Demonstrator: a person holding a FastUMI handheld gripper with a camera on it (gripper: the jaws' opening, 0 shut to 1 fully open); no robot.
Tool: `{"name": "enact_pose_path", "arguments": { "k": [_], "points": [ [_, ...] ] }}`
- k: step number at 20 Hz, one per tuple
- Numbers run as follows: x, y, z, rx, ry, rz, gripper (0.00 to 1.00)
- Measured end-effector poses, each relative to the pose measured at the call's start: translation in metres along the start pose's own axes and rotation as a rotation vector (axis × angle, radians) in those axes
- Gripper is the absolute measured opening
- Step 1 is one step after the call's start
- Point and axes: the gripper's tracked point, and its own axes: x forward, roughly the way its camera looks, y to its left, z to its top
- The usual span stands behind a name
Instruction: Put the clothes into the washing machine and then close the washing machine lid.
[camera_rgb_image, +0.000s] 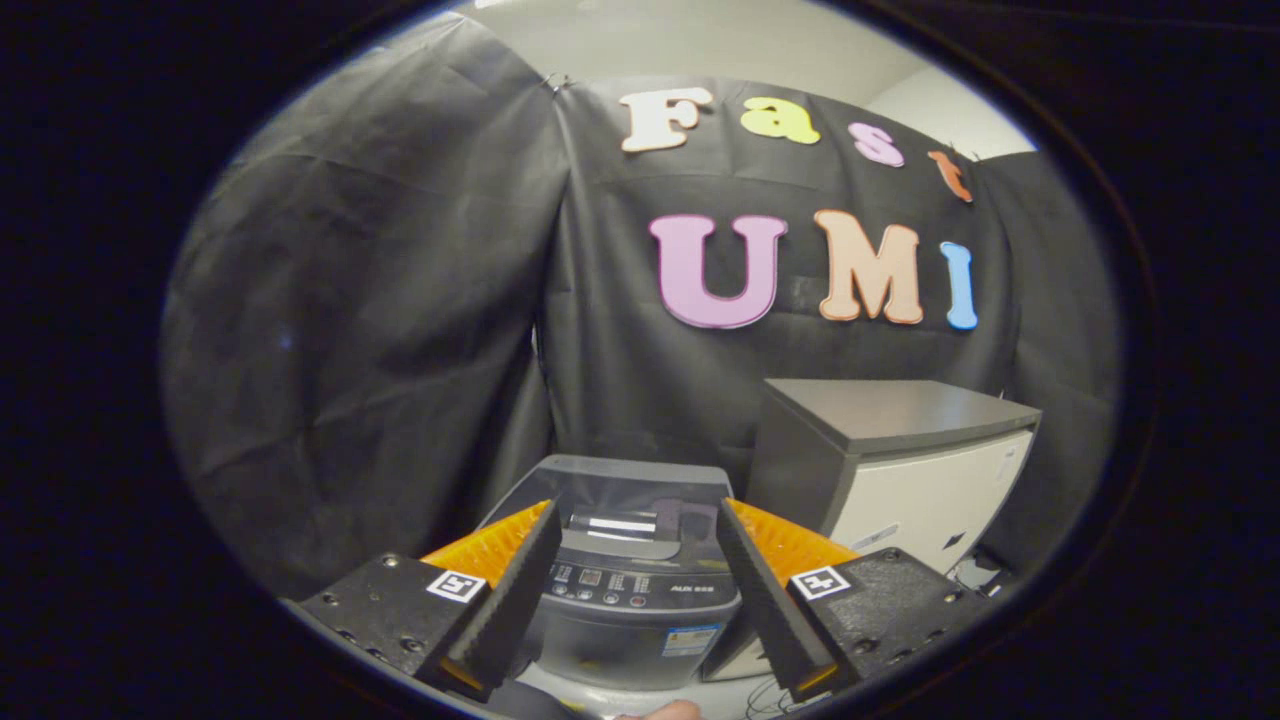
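The tongs (637, 515) are hovering with their two fingers (505, 585) spread wide apart, gripping nothing. Seen through the gap between them, and just beyond the tips, a small top-loading washing machine (625, 590) is standing upright. Its lid (625, 490) is lying flat and looking closed, though glare makes this hard to confirm. Its button panel (625, 580) is facing the tongs, with the lid running away toward the back wall. Just right of the machine, a low cabinet (890, 470) with a dark top and pale sides is standing, its corner turned toward the viewer. Black cloth (380, 330) is hanging behind and to the left, forming the room's walls. A pale surface (600, 690) is showing under the machine.
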Motion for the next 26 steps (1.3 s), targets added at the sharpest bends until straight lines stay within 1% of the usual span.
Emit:
{"name": "enact_pose_path", "arguments": {
  "k": [2,5,7,10,13,16,18,22,26],
  "points": [
    [-0.006,-0.023,0.009,0.015,-0.04,-0.03,0.96],
    [-0.016,-0.047,0.022,0.038,-0.09,-0.05,0.96],
    [-0.02,-0.06,0.024,0.028,-0.104,-0.051,0.97],
    [-0.023,-0.086,0.018,0.032,-0.094,-0.073,0.97],
    [-0.032,-0.103,0.025,0.055,-0.136,-0.085,0.97],
    [-0.047,-0.123,0.035,0.039,-0.212,-0.138,0.97],
    [-0.05,-0.13,0.036,0.027,-0.224,-0.158,0.97],
    [-0.048,-0.125,0.03,0.036,-0.19,-0.128,0.97],
    [-0.04,-0.114,0.018,0.019,-0.157,-0.094,0.97]
  ]
}}
